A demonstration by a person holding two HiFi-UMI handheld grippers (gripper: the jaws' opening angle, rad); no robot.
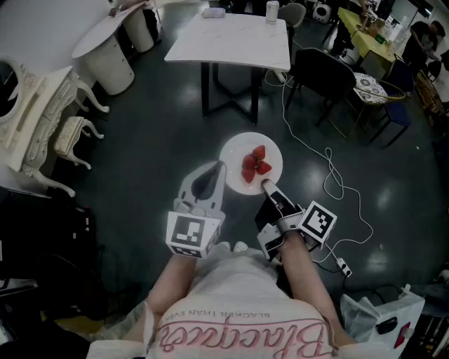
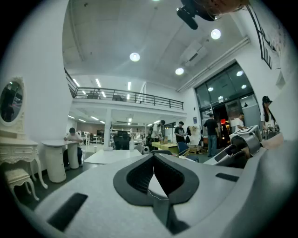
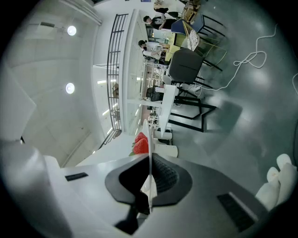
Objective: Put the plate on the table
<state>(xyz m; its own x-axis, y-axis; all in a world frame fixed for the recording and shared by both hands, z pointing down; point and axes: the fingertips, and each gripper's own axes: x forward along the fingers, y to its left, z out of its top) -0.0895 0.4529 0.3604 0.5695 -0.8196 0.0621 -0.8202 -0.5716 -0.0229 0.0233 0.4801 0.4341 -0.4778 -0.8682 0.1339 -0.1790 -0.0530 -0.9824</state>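
Observation:
A white plate (image 1: pixel 235 156) with strawberries (image 1: pixel 255 165) on it hangs level above the dark floor. My right gripper (image 1: pixel 266 185) is shut on its near rim. In the right gripper view the plate (image 3: pixel 149 135) shows edge-on between the pads, with the strawberries (image 3: pixel 141 144) just beyond. My left gripper (image 1: pixel 214 172) sits beside the plate's left edge, shut and holding nothing; its pads meet in the left gripper view (image 2: pixel 153 160). The white square table (image 1: pixel 231 38) stands ahead across the floor, also visible low in the left gripper view (image 2: pixel 111 156).
A white cup (image 1: pixel 272 10) and a small object stand on the table. A black chair (image 1: pixel 323 73) is to its right. A white cable (image 1: pixel 330 175) trails over the floor to a power strip (image 1: pixel 342 265). White vanity furniture (image 1: pixel 42 119) lines the left side.

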